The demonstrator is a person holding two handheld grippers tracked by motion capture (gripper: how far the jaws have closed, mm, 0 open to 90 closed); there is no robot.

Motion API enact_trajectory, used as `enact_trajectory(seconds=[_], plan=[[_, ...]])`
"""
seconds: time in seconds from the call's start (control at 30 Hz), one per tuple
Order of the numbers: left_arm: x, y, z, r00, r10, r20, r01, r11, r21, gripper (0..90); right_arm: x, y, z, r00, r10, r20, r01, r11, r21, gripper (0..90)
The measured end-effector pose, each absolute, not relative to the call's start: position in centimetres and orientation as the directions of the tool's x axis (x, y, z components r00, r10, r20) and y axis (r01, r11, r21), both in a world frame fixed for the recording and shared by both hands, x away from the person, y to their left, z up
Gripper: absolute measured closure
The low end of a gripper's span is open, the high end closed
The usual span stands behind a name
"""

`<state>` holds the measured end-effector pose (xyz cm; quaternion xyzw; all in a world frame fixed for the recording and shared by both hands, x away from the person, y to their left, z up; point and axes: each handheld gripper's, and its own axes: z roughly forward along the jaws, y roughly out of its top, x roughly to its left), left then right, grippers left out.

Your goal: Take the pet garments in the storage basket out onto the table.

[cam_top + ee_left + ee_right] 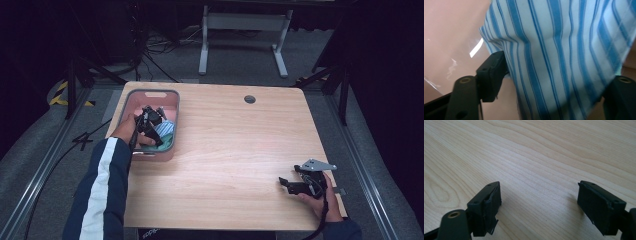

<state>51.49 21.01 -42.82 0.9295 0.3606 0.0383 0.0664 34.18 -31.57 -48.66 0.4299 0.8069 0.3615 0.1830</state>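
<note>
carefully now: getting a clean bite on the striped cloth in the bin

from the high view, my left claw (150, 120) is down inside the pink bin (171, 95) at the far left of the table (240, 150), right over the blue-and-white striped cloth (165, 128). something green (166, 140) lies just beside the cloth in the same bin, on the side nearer me. my right claw (290, 184) rests near the table's right front corner, well apart from the bin, and it can stay idle there.

along my left claw view, the striped cloth (564, 55) bulges between the two jaws. the left-hand jaw touches the cloth's edge; the right-hand jaw sits low in the corner, and i cannot tell whether it presses on the fabric yet. so the claw is part-way narrowed around the cloth, not clearly gripping it. the pink bin floor (449, 32) shows behind. to do this well, i judge i should close until both pads pinch a full fold, not just the hem, and go deep enough that the fabric does not slide out on the lift, then rise straight up so the green item is not dragged along.

along my right claw view, the jaws stand wide with bare wood (536, 157) between them, holding nothing.
</note>
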Motion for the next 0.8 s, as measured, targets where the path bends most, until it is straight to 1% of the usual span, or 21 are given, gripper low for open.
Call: enact_trajectory(seconds=[0.1, 0.2, 0.33, 0.43, 0.6, 0.8], plan=[[51.5, 21.0, -42.9, 0.745, 0.667, 0.007, 0.659, -0.738, 0.146, 39.9, 34.2, -31.6, -48.7, -0.564, 0.826, 0.015, 0.561, 0.370, 0.741, 19.8], [51.4, 20.9, -42.7, 0.755, 0.656, 0.004, 0.649, -0.748, 0.135, 49.3, 34.2, -31.6, -48.7, -0.563, 0.826, 0.016, 0.562, 0.369, 0.741, 19.7], [51.1, 20.6, -42.5, 0.773, 0.635, 0.023, 0.628, -0.769, 0.124, 63.4, 34.2, -31.6, -48.7, -0.563, 0.826, 0.015, 0.561, 0.370, 0.740, 19.8], [51.0, 20.6, -42.0, 0.767, 0.638, 0.067, 0.628, -0.768, 0.125, 69.6, 34.2, -31.6, -48.7, -0.563, 0.826, 0.015, 0.561, 0.370, 0.740, 19.7], [50.8, 21.6, -40.7, 0.736, 0.668, 0.112, 0.647, -0.742, 0.176, 73.1, 34.2, -31.6, -48.7, -0.563, 0.826, 0.016, 0.562, 0.368, 0.741, 19.8], [50.2, 23.2, -38.8, 0.700, 0.702, 0.128, 0.667, -0.708, 0.233, 74.2, 34.2, -31.6, -48.7, -0.563, 0.826, 0.015, 0.561, 0.370, 0.741, 19.7]])
